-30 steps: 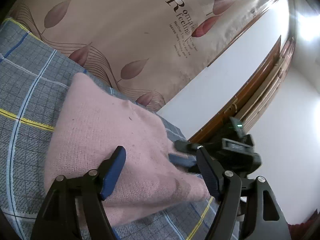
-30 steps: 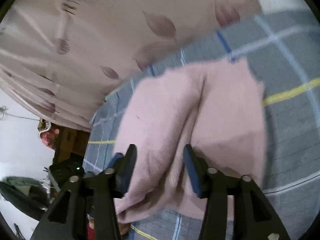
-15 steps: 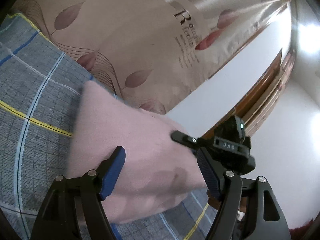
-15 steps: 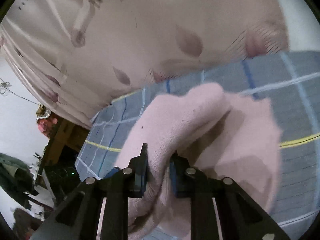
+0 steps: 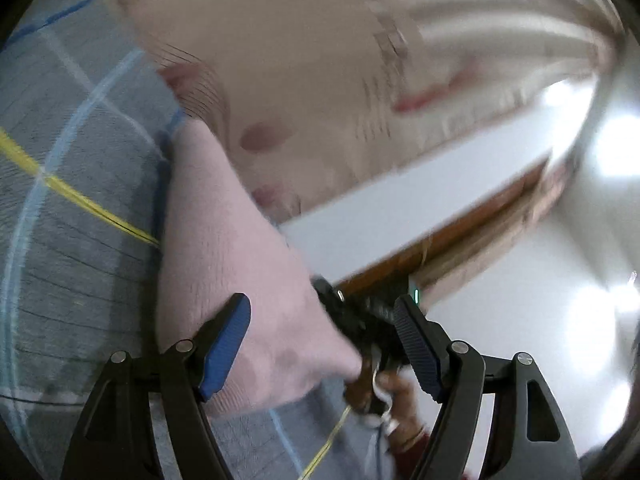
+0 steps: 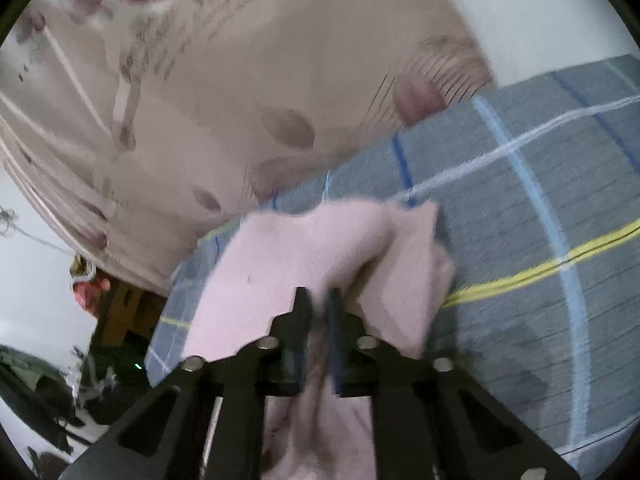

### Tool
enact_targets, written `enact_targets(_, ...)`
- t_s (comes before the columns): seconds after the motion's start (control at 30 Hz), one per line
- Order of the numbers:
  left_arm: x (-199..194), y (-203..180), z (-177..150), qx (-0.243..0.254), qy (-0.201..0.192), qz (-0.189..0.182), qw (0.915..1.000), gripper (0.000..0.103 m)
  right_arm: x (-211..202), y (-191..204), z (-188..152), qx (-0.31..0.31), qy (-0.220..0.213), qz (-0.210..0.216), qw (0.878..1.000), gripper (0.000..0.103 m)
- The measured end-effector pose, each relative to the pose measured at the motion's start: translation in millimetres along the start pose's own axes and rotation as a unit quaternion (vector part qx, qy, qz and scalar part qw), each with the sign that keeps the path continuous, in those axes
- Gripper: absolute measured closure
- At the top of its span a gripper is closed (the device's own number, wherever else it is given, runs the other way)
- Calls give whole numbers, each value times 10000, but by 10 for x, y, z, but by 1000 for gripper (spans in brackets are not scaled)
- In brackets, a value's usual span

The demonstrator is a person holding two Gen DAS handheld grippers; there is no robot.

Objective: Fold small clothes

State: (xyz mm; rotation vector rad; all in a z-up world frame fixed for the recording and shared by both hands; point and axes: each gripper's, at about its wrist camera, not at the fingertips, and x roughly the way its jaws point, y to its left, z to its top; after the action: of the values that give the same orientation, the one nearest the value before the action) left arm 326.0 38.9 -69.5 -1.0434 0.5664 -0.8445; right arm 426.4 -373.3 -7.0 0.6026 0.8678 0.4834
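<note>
A small pink knit garment lies on a grey plaid bed cover. My left gripper is open, its blue pads on either side of the garment's near corner without pressing it. The right gripper shows in that view at the same corner, with a hand behind it. In the right wrist view my right gripper is shut on a pinched fold of the pink garment, and the cloth is raised and bunched in front of it.
A beige curtain with dark red leaves hangs behind the bed. A white wall and brown wooden trim stand to the right. Dark furniture and clutter sit beyond the bed's left edge in the right wrist view.
The right gripper closed on a fold of the pink garment and lifted it, bunching the cloth. The left gripper rolled and shifted; its jaws stayed open.
</note>
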Motion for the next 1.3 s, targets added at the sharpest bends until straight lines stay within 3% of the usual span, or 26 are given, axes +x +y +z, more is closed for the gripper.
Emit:
enact_targets(0.13,-15,-63,-3,394,-176,588,9973,28,-101,-171,15,176,-11,-33,9998,100)
enact_targets(0.27,43,-128,-48,671,-81,765,9948,26,-295,-139,-180,534,-51,918,9943,91)
enact_targets(0.33,59,-124,-61,690,-51,759,9947,25,-335,-11,-280,520,2,1209,9913,70)
enact_targets(0.37,60,-118,-65,685,-41,756,9948,25,-320,56,-313,485,90,1258,9908,42)
enact_targets(0.4,63,-118,-72,687,-24,751,9948,25,-298,103,-334,466,151,1236,9911,22)
enact_targets(0.43,72,-123,-73,702,-15,758,9946,25,-242,169,-352,423,262,1147,9922,20)
enact_targets(0.53,105,-147,-73,765,0,780,9940,24,-58,289,-355,162,446,716,9963,20)
enact_targets(0.73,189,-213,-94,971,126,767,9922,22,283,426,-327,-99,665,509,9964,22)
enact_targets(0.77,193,-219,-99,991,128,763,9921,22,357,498,-344,-301,731,276,9965,32)
enact_targets(0.8,192,-221,-102,1002,124,765,9919,21,453,560,-363,-485,837,11,9953,64)
enact_targets(0.83,188,-224,-104,1013,112,777,9918,21,525,586,-375,-534,970,-98,9938,81)
enact_targets(0.87,180,-222,-101,1004,98,787,9918,21,619,590,-392,-564,1102,-176,9921,83)
enact_targets(0.93,146,-189,-73,848,83,701,9939,21,569,646,-381,-888,959,-249,9911,85)
enact_targets(1.07,1,36,20,-87,-54,-5,9999,21,151,621,-183,-981,449,-105,9941,86)
enact_targets(1.1,-14,42,28,-85,-122,107,9998,20,94,598,-159,-1027,408,-165,9937,86)
enact_targets(1.17,-4,9,34,142,-115,674,9976,20,9,459,-129,-1001,354,-459,9933,86)
enact_targets(1.2,9,4,30,136,-63,590,9981,20,-16,334,-109,-881,318,-554,9941,86)
enact_targets(1.23,27,-5,18,147,-19,545,9984,20,-29,164,-121,-651,314,-446,9964,86)
enact_targets(1.3,86,-77,-17,414,70,827,9957,20,33,31,-192,-514,492,-79,9974,86)
